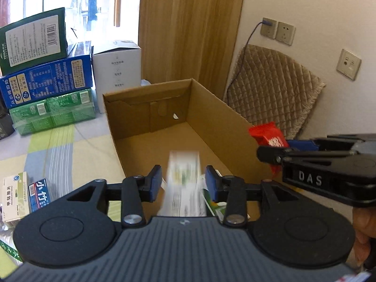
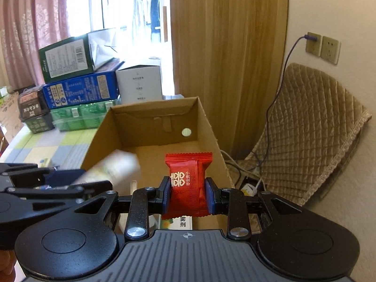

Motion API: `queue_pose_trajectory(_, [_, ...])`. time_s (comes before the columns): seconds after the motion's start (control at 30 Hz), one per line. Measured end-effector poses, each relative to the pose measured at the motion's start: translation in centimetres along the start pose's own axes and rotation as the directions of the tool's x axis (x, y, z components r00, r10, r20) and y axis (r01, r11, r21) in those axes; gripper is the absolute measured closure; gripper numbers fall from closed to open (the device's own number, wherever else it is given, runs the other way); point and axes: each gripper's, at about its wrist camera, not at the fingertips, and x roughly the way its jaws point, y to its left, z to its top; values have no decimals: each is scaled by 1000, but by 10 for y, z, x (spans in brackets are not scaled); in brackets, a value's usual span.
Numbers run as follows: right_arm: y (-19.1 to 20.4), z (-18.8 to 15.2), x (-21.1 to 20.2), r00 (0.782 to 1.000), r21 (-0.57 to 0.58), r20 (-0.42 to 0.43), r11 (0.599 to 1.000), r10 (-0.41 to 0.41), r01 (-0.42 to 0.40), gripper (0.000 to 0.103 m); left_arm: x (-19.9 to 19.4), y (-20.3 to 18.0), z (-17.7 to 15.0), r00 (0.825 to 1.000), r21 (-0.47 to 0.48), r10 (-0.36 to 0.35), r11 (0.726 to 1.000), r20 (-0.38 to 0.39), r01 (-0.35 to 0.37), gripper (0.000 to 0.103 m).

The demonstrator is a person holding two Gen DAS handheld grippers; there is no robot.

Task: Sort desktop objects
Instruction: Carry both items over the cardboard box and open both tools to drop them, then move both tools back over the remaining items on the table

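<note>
Both grippers are angled down over the box [image 1: 221,119]. The right gripper [image 2: 188,193] is clamped on a red packet [image 2: 186,183]. The left gripper [image 1: 183,183] is parted around a blurred white pack [image 1: 184,178], its print unreadable.

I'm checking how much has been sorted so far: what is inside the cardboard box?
The cardboard box shows a bare brown floor at its far end. Its near end is covered by the left gripper, the blurred white box and the red packet, so items there can't be counted.

My two wrist cameras sit side by side, close above the open cardboard box [image 1: 188,108], both angled downward toward the wall. Each catches the box, stacked cartons [image 2: 77,91] and quilted chair [image 1: 270,87].
</note>
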Motion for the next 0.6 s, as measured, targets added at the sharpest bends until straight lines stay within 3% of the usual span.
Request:
queue_pose_trajectory(0.23, [4,-7,12,999,5,-26,1000,20,-20,75,-18,27,2,998,-22,52,998,38,-51,66])
queue_pose_trajectory(0.43, [11,-1,10,999,38,15,998,41,-42,75,-36,48,-1,993,-44,101,994,54,-99,62])
queue_pose_trajectory(0.6, [15,3,1,999,38,34,998,38,-39,60,-48,61,-11,991,-58,128,990,48,-125,50])
